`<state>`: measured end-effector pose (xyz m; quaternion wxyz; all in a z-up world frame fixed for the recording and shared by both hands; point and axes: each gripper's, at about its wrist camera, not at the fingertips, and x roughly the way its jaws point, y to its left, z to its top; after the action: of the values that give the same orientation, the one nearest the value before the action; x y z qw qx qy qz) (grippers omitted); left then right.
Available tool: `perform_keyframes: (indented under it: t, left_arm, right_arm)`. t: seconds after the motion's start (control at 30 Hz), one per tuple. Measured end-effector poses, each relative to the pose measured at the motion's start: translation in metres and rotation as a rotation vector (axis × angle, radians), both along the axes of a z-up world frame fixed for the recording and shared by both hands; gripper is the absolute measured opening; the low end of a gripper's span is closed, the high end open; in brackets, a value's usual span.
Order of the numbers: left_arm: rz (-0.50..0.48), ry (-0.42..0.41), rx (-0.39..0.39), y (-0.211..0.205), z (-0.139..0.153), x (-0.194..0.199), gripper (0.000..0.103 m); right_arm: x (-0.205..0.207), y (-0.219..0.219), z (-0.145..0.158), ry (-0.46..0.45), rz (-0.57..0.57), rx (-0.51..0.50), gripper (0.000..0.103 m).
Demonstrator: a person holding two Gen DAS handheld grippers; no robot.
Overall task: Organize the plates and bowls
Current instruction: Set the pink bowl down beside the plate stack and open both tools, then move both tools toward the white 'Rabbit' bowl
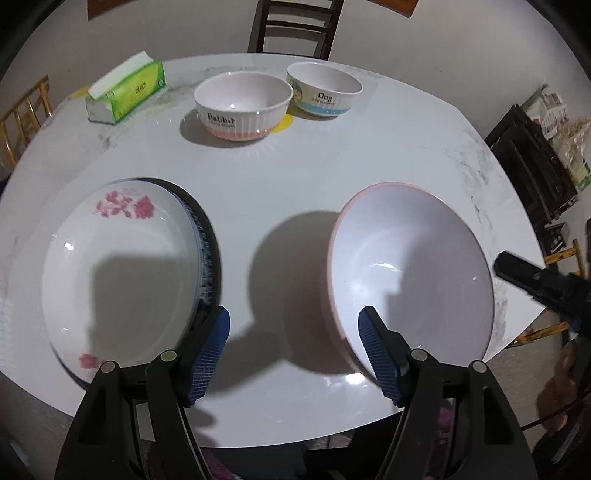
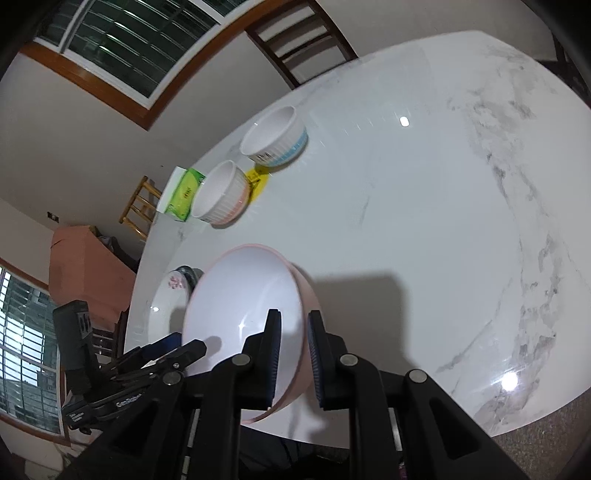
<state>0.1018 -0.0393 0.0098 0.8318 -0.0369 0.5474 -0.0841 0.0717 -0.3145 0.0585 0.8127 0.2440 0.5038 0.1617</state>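
My right gripper (image 2: 293, 354) is shut on the rim of a pink bowl (image 2: 243, 317) and holds it tilted above the white table (image 2: 424, 221); the same pink bowl (image 1: 410, 273) shows at the right of the left wrist view. My left gripper (image 1: 293, 350) is open and empty, between the pink bowl and a flowered white plate (image 1: 122, 273) that rests on a dark plate (image 1: 207, 229). A "Rabbit" bowl (image 1: 242, 105) and a "Dog" bowl (image 1: 324, 88) stand at the far side.
A green tissue box (image 1: 125, 92) lies at the far left of the table. A dark wooden chair (image 1: 295, 26) stands behind the table. A yellow mat (image 1: 282, 123) lies between the two small bowls. Dark furniture (image 1: 532, 162) stands at the right.
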Motion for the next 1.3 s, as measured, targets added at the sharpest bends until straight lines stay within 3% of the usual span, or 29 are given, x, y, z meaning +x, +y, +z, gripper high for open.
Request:
perform_keyframes:
  t: [0.2, 0.43, 0.8, 0.9, 1.1, 1.3]
  left_arm:
    - [-0.002, -0.081, 0.094, 0.004, 0.017, -0.002, 0.073]
    - [0.028, -0.157, 0.158, 0.016, 0.035, 0.002, 0.075]
    - [0.069, -0.180, 0.200, 0.040, 0.040, 0.028, 0.077]
    - [0.074, -0.156, 0.174, 0.048, 0.038, 0.041, 0.078]
    - [0.114, -0.054, 0.041, 0.071, 0.030, 0.076, 0.078]
    - [0.132, -0.015, 0.010, 0.083, 0.028, 0.106, 0.078]
  right_arm:
    - [-0.003, 0.015, 0.028, -0.052, 0.052, 0.024, 0.017]
    - [0.009, 0.042, 0.046, -0.044, 0.116, 0.046, 0.017]
    - [0.048, 0.073, 0.050, 0.007, 0.146, 0.046, 0.020]
    - [0.065, 0.079, 0.047, 0.038, 0.144, 0.049, 0.020]
    - [0.101, 0.094, 0.038, 0.105, 0.134, 0.054, 0.020]
    - [0.137, 0.104, 0.027, 0.156, 0.104, 0.054, 0.020]
